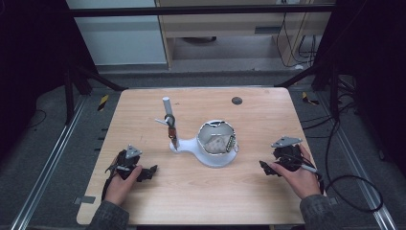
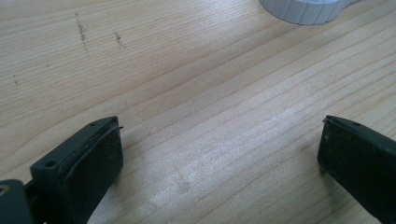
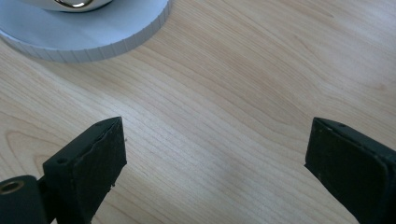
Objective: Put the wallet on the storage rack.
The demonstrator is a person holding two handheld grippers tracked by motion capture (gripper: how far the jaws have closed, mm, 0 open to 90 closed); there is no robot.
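Observation:
A white stand [image 1: 215, 155] with a round ridged base sits mid-table and carries a white bowl-like shell [image 1: 216, 136] with something pale and crumpled inside. From the stand's left end rises a thin post [image 1: 170, 125] with a grey cylinder on top. My left gripper [image 1: 149, 172] rests low at the front left, open, with bare wood between its jaws; the base's edge [image 2: 303, 10] lies ahead of it. At the front right my right gripper [image 1: 266, 168] is open over bare wood too, the base's rim [image 3: 93, 44] just beyond its jaws.
The wooden table [image 1: 206, 201] has a small dark round spot [image 1: 236, 100] near its back edge. Metal rails and cables run along the floor on both sides. Open tabletop lies in front of the stand between the two hands.

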